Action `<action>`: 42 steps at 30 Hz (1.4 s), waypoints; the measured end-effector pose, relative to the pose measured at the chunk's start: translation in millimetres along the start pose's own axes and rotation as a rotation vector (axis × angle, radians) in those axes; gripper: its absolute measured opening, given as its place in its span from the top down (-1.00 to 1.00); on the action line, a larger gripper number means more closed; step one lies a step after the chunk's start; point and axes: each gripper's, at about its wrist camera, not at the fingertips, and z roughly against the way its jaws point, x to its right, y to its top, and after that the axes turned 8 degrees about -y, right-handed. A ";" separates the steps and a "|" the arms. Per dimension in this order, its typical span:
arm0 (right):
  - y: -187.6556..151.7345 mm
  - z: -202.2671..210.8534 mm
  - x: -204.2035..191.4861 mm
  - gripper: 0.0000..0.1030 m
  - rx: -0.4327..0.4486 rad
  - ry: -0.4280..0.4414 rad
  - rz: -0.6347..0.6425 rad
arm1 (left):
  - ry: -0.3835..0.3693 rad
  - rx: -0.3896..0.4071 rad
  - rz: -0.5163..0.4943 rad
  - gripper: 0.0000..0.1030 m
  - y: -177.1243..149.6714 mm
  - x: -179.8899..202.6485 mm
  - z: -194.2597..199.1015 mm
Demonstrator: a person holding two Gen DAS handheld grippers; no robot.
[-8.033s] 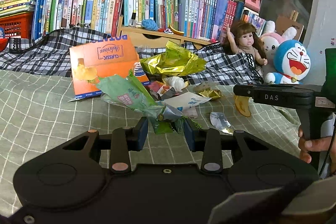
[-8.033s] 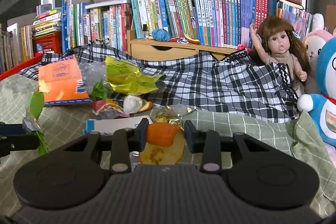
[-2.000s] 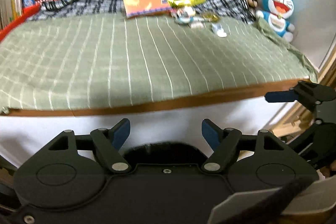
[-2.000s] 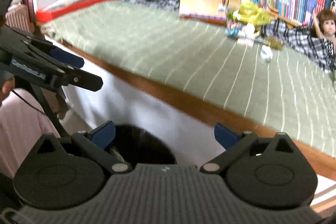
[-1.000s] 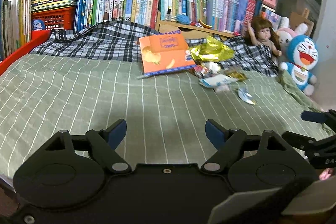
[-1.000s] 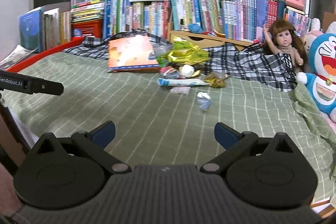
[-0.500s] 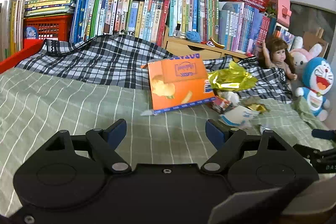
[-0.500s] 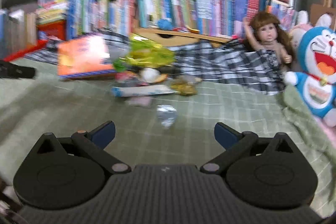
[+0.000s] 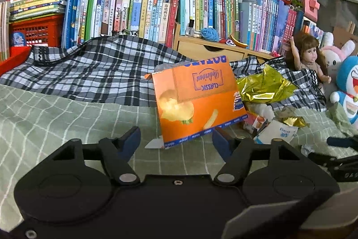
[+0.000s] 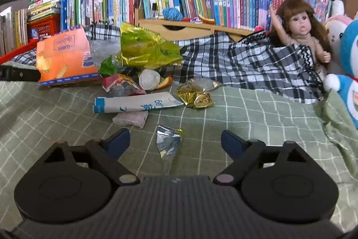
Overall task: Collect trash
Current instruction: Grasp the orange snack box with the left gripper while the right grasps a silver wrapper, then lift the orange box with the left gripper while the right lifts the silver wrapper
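Observation:
Trash lies in a heap on the green checked bedspread (image 10: 257,118). An orange chip box (image 9: 197,102) leans just ahead of my left gripper (image 9: 176,142). Its lower corner sits between the closing jaws, and the pads do not touch it. My right gripper (image 10: 175,142) is closing around a small silver foil wrapper (image 10: 167,142) that lies flat between its wide-apart fingers, untouched. Beyond it lie a pink tissue (image 10: 132,119), a white and blue carton (image 10: 136,104), a gold wrapper (image 10: 194,95) and a yellow-green bag (image 10: 145,48).
A black and white plaid cloth (image 10: 246,64) is bunched behind the heap. A doll (image 10: 299,33) and a blue plush toy (image 10: 349,73) sit at the right. Rows of books (image 9: 145,10), a wooden drawer unit (image 9: 201,48) and a red crate (image 9: 35,28) line the back.
Both grippers have come forward and lower over the bed, close up to the trash heap. The jaws of both have narrowed a little.

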 end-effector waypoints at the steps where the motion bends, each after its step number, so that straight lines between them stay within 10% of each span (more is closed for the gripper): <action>1: -0.4 -3.1 -0.3 -0.76 -0.006 0.006 -0.001 | -0.008 0.002 0.006 -0.24 1.0 -1.7 -3.0; 13: -0.6 -12.3 -8.4 -0.39 -0.044 0.030 0.036 | -0.031 0.030 0.026 0.31 -5.2 -5.2 -23.1; 22: -2.6 -11.7 -9.2 0.41 -0.061 0.032 0.039 | -0.045 0.074 0.081 0.63 -1.4 -13.2 -17.0; 42: -2.4 -4.1 -11.0 0.70 -0.039 0.037 0.043 | -0.040 0.177 0.073 0.81 3.4 -5.9 13.5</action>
